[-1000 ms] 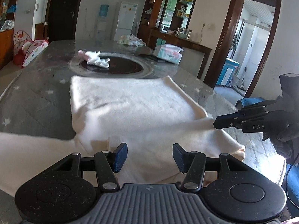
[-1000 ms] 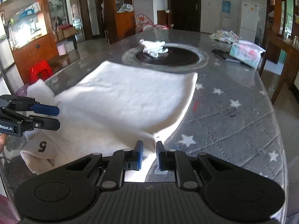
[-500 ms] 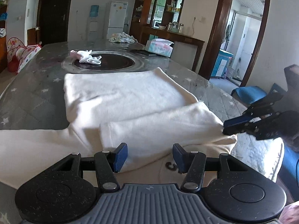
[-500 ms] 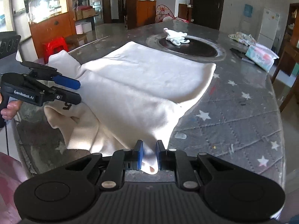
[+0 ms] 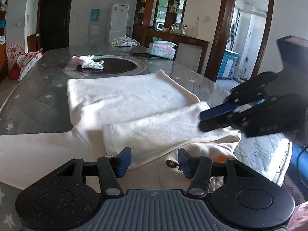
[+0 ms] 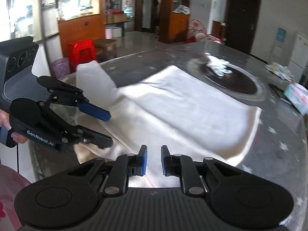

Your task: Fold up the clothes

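A cream long-sleeved garment [image 5: 127,98] lies flat on the grey star-patterned table [image 5: 38,100]. One sleeve [image 5: 165,127] is folded across its near part. It also shows in the right wrist view [image 6: 192,115]. My left gripper [image 5: 153,162] is open and empty, low over the near hem by a dark printed mark [image 5: 171,163]. My right gripper [image 6: 153,159] holds its jaws a narrow gap apart over the garment's edge, with nothing clearly pinched. It shows in the left wrist view [image 5: 204,121] resting at the folded sleeve's right end.
A small white cloth [image 5: 90,62] lies on the dark round inset [image 5: 119,67] mid-table. A tissue pack [image 5: 162,49] and a crumpled cloth [image 5: 124,41] sit at the far end. A red stool [image 6: 82,52] stands beyond the table's left side.
My right gripper, shut on the garment's edge before, has parted its jaws slightly and swung left toward my left gripper. The sleeve now lies folded across the garment. My left gripper stayed open.
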`<action>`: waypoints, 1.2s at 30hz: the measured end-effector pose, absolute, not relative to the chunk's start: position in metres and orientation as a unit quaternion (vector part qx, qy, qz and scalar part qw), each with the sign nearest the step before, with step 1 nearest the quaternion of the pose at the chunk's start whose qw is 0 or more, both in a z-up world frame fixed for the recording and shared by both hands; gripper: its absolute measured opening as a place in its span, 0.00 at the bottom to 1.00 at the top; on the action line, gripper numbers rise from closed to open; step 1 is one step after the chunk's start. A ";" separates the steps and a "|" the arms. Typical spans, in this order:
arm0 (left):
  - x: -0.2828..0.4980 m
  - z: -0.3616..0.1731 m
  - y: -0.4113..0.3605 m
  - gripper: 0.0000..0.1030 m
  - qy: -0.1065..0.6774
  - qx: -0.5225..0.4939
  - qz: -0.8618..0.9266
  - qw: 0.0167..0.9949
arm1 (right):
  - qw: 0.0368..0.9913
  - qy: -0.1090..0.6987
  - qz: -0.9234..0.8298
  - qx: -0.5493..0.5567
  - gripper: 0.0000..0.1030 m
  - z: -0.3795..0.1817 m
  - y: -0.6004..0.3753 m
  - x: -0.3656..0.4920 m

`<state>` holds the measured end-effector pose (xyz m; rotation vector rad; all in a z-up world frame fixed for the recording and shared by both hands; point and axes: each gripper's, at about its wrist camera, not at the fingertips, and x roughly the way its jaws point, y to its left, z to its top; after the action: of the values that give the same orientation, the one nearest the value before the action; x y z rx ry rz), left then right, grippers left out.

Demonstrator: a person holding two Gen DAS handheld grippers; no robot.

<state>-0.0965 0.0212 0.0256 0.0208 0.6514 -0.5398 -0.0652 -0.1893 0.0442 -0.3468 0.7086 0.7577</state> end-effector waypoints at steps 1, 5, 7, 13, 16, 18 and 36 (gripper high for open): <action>-0.098 0.028 0.025 0.56 0.313 0.005 -0.260 0.914 | 0.852 0.337 0.365 -0.168 0.13 0.042 -0.183 -0.065; -0.102 0.035 0.047 0.56 0.306 -0.023 -0.238 0.922 | 0.838 0.348 0.375 -0.189 0.13 0.026 -0.164 -0.065; -0.103 0.037 0.059 0.56 0.303 -0.032 -0.222 0.926 | 0.837 0.342 0.375 -0.204 0.13 0.023 -0.160 -0.071; -0.107 0.043 0.079 0.56 0.297 -0.049 -0.202 0.932 | 0.838 0.332 0.379 -0.208 0.13 0.034 -0.161 -0.079; -0.108 0.041 0.076 0.56 0.296 -0.042 -0.203 0.932 | 0.835 0.331 0.382 -0.219 0.14 0.031 -0.158 -0.083; -0.105 0.038 0.078 0.56 0.302 -0.046 -0.192 0.932 | 0.832 0.331 0.384 -0.226 0.14 0.029 -0.156 -0.086; -0.072 0.027 0.198 0.56 0.274 -0.163 0.137 0.938 | 0.828 0.342 0.392 -0.208 0.20 0.030 -0.159 -0.086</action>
<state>-0.0717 0.1982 0.0272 -0.3333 0.5601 0.2801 -0.0863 -0.1594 0.0305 -0.4419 0.7267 0.8328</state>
